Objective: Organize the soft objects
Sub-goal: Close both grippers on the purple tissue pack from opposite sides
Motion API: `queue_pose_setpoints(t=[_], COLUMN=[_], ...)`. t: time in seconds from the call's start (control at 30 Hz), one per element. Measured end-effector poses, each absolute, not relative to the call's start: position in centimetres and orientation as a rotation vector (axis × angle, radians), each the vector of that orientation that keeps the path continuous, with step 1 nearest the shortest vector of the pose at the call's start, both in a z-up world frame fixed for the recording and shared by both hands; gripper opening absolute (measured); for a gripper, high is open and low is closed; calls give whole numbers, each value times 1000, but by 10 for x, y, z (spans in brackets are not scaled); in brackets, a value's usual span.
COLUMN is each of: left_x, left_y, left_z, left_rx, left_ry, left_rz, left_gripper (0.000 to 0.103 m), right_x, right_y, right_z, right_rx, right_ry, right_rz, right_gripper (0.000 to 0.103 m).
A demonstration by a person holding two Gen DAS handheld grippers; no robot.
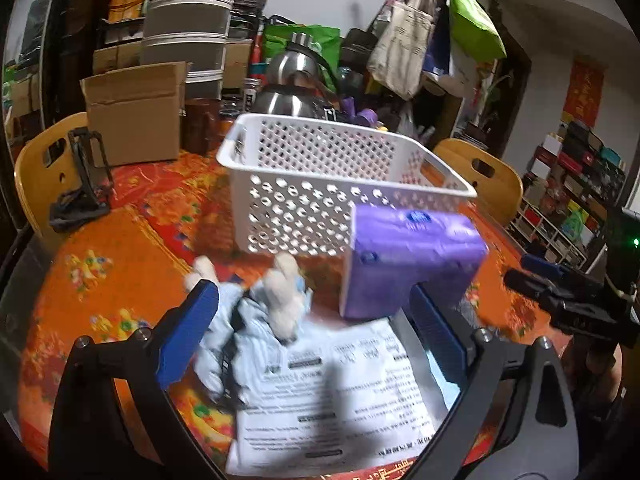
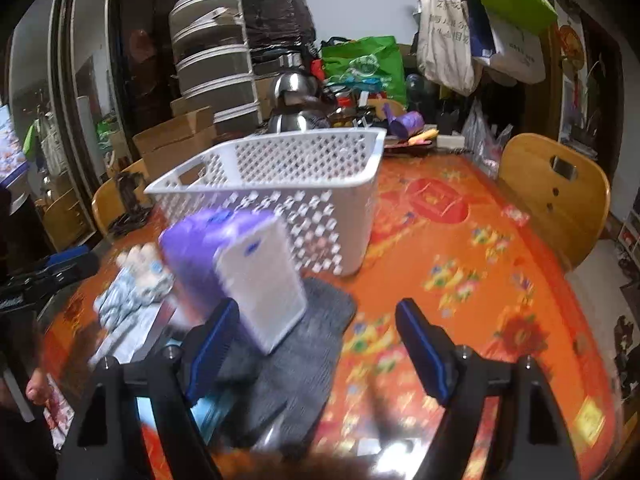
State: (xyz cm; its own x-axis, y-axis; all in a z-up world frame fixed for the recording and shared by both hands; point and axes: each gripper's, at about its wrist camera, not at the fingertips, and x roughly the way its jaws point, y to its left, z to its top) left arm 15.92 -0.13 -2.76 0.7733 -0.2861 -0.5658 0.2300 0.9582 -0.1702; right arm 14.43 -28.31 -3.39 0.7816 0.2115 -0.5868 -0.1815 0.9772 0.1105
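Observation:
A white perforated basket (image 1: 320, 196) (image 2: 280, 188) stands on the orange table. In front of it a purple tissue pack (image 1: 412, 264) (image 2: 236, 276) stands upright, partly on a grey cloth (image 2: 304, 344). A white plush toy (image 1: 284, 296) (image 2: 146, 268) lies on a light blue cloth (image 1: 224, 344) over a printed sheet (image 1: 340, 392). My left gripper (image 1: 312, 300) is open, its fingers either side of the plush toy without touching it. My right gripper (image 2: 318, 312) is open above the grey cloth, its left finger (image 2: 212, 348) just in front of the pack.
A cardboard box (image 1: 136, 112), steel kettles (image 1: 292, 80) and clutter fill the table's far side. Wooden chairs (image 1: 44, 168) (image 2: 560, 192) stand at the left and right edges. A black stand (image 1: 88, 176) sits at the left. The orange tablecloth (image 2: 480, 272) is bare on the right.

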Motion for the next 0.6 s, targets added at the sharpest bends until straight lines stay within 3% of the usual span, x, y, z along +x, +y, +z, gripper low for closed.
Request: queue_pose_setpoints(t=[0.6], left_x=[194], left_y=[-51], left_z=[-51], left_rx=[-55], left_ry=[667], left_rz=[-412], left_gripper=[95], right_x=[153], right_y=[-251], right_z=[-46], right_rx=[2], right_ry=[615], right_rz=[294], right_gripper=[80])
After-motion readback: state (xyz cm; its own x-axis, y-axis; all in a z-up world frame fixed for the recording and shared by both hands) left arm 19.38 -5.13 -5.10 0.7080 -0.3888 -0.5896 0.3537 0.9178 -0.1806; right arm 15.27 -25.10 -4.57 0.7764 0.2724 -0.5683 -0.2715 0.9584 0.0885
